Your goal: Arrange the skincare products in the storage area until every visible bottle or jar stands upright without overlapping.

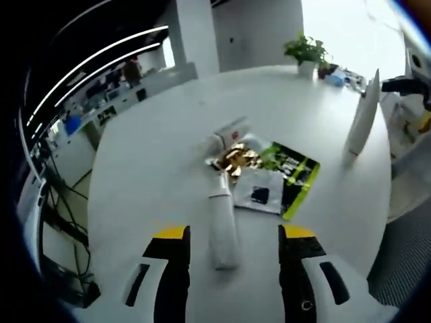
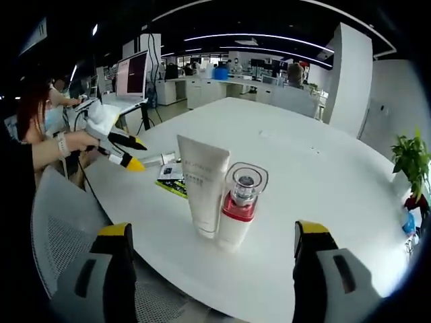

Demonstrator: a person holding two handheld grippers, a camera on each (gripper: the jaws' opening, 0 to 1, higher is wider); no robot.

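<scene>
A white tube [image 1: 222, 229] lies flat on the white table [image 1: 148, 168], between the jaws of my open left gripper [image 1: 233, 233], which do not touch it. Past it, a white bottle with a red band [image 1: 229, 133] lies on its side. In the right gripper view a white tube [image 2: 202, 185] stands upright, cap down, next to a red-banded bottle with a clear cap [image 2: 239, 202]. Both stand just ahead of my open right gripper [image 2: 214, 229]. The left gripper [image 2: 137, 155] comes in from the left there, held by a person's hand, with the lying tube [image 2: 160, 159] at its tips.
A gold foil packet [image 1: 236, 159], a white sachet [image 1: 259, 192] and a green-black packet [image 1: 293, 168] lie mid-table. The upright tube [image 1: 362, 118] stands near the right edge. A potted plant [image 1: 306, 50] sits at the far side. A mesh chair [image 2: 60, 235] is at the table's edge.
</scene>
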